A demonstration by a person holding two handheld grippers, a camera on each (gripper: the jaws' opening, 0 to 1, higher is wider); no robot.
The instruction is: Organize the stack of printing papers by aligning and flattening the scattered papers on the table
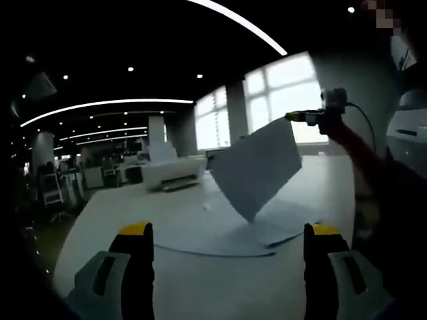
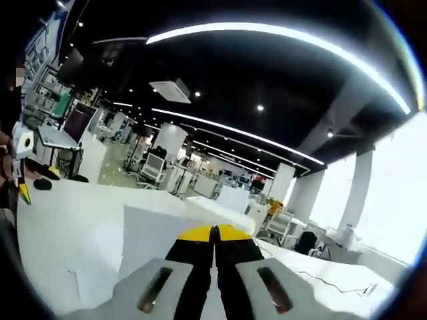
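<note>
My right gripper (image 2: 215, 235) is clamped on a thin, stiff sheaf of white papers (image 1: 257, 168), lifted tilted above flat sheets (image 1: 220, 230) on the smooth desk (image 1: 200, 287). My left gripper (image 1: 227, 233) hangs with jaws apart

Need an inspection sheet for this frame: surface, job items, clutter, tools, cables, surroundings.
Surface: white table, mostly bare near the left tool.
Job's things: one stack of paper lifted and tilted above the table by one corner; more sheets lie flat beneath it.
Clutter: white printer at the far side of the table.
Grippers: left tool open, holding nothing; right tool shut on the stack of paper.
Cables: a cable loops from the right tool; a thin cable lies on the table.
Surroundings: open office, ceiling light strips, windows, desks and chairs.
</note>
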